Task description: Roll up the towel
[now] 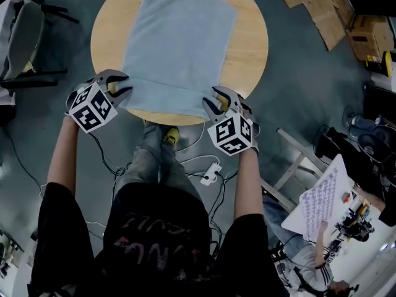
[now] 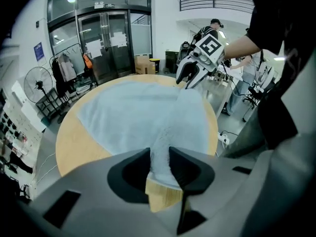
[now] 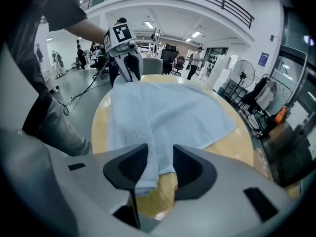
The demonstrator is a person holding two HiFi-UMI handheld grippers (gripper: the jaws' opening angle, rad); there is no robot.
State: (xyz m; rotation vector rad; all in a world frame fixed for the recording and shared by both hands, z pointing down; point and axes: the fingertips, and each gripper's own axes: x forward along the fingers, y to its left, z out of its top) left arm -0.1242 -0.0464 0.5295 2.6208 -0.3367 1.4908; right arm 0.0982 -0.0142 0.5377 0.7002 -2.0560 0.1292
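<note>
- Pinched the near-left corner of the towel (image 1: pixel 179 42) with the left gripper (image 1: pixel 120 86), jaws partway apart, a bunched ridge of towel filling the gap and pressed by both sides.
- Pinched the near-right corner with the right gripper (image 1: pixel 216 101) in the same way, jaws a little wider, towel caught between them and a loose flap hanging below by the left jaw.
- Sat at about 7 o'clock and 5 o'clock of the round wooden table (image 1: pixel 105 36) in the head view, both grippers tilted down and aimed toward 12 o'clock.
- Lay spread flat and pale blue on that table, long axis running from 6 to 12 o'clock, far short edge close to the rim at 12 o'clock.
- Reached the rim at 6 o'clock with the near short edge, stretched between the two grippers and slightly raised at each corner.
- Left bare wood showing at 9 and 3 o'clock.
</note>
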